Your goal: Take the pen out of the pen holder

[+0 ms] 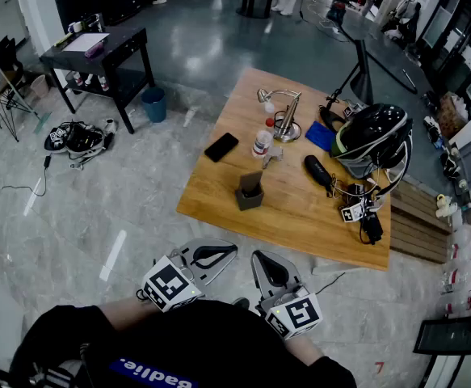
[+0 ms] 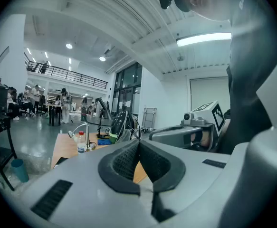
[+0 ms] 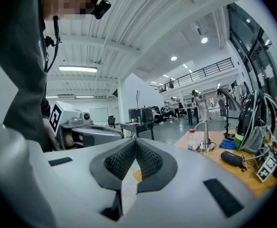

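Approach step, nothing taken yet.
My left gripper and right gripper are closed and empty, well apart from the pen holder; one must open there.

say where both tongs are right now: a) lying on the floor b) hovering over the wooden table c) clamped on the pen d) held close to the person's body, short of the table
d: the head view shows the left tongs and right tongs by the person's torso, off the wooden table and away from the grey square pen holder.
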Action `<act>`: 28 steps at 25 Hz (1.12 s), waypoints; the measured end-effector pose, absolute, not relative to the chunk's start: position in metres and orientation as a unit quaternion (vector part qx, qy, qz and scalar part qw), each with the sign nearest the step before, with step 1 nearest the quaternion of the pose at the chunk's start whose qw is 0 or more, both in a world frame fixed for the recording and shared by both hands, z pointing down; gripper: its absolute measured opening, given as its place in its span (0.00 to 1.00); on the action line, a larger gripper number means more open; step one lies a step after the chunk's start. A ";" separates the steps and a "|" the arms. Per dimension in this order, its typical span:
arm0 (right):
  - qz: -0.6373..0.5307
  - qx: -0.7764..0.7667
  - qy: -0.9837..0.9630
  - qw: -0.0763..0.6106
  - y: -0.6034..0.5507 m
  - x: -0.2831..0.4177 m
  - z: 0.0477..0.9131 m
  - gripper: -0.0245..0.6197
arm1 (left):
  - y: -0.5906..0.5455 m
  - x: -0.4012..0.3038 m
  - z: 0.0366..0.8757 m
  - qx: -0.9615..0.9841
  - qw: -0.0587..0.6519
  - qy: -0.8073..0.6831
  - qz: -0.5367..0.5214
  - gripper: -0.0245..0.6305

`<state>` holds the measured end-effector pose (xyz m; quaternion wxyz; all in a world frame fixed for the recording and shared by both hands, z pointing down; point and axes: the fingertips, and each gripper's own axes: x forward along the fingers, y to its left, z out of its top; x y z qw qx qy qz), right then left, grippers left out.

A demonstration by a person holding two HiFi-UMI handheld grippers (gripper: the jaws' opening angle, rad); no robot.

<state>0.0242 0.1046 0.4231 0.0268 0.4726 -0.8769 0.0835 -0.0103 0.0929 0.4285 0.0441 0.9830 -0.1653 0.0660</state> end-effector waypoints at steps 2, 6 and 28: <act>0.085 0.472 -0.877 0.028 0.106 0.024 0.425 0.05 | 0.094 -0.010 0.430 0.983 0.047 -0.166 0.069 0.05; 0.087 0.471 -0.878 0.027 0.105 0.024 0.426 0.05 | 0.094 -0.010 0.433 0.982 0.052 -0.166 0.074 0.05; 0.097 0.431 -0.897 0.012 0.098 0.082 0.437 0.05 | 0.073 0.035 0.444 0.965 0.030 -0.238 0.104 0.05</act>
